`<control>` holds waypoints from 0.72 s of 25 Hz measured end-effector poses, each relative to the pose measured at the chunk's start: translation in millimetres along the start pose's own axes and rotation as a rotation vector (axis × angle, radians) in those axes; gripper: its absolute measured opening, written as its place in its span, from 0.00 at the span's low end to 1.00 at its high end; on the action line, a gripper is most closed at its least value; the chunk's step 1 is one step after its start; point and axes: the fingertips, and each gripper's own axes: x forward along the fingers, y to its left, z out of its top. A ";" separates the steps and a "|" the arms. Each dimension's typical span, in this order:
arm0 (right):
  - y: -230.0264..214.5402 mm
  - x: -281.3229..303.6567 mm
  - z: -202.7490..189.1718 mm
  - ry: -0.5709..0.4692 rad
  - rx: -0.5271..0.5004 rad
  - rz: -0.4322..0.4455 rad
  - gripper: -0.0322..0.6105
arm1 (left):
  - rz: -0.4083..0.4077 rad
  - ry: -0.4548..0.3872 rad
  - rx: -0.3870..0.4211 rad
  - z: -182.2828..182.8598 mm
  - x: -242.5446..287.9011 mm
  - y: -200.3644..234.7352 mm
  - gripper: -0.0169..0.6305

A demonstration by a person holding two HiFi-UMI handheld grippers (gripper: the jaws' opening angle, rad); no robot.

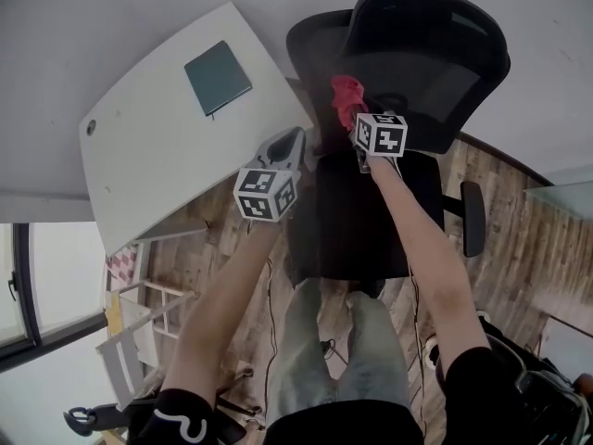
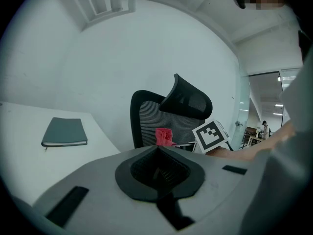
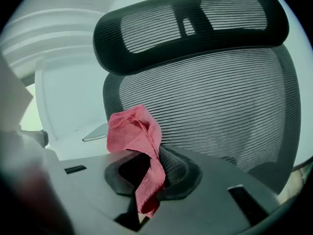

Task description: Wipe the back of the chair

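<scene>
"Two grippers, each with a marker cube. State?"

"Left gripper (image 2: 157, 148): grey shell, black ribbed pads, jaws pressed together on nothing. It is held by the desk's corner, beside the chair. Right gripper (image 3: 146, 155): jaws clamped on the cloth (image 3: 134, 131)."

"Cloth?"

"One, red, soft and crumpled. A bunch stands above the jaws and a tail hangs below. It sits just in front of the chair back (image 3: 220, 106), low and toward its desk side. Whether it touches the mesh, I cannot tell."

"Chair?"

"One, black. Back: fine ribbed mesh in a curved frame. Headrest (image 3: 195, 23): mesh, bean-shaped, above the back. Seat (image 1: 352, 221): dark and flat, under the right forearm. Armrest (image 1: 473, 216): on the side away from the desk."

"Surroundings?"

"White desk (image 1: 157, 146) with a rounded corner, its edge just beside the chair. One dark green notebook (image 1: 217, 77) lies flat on it. Wood-plank floor (image 1: 500, 193), open to the chair's right. Pale plain wall (image 2: 122, 58) behind."
</scene>
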 end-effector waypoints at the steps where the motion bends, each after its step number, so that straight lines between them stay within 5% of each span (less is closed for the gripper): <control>1: -8.0 -3.0 1.3 -0.004 0.001 -0.005 0.16 | -0.001 0.000 -0.009 -1.7 2.9 -4.7 0.06; 18: -169.5 -71.9 15.1 -0.043 -0.006 -0.112 0.16 | -0.058 0.018 -0.014 -1.5 62.4 -101.8 0.06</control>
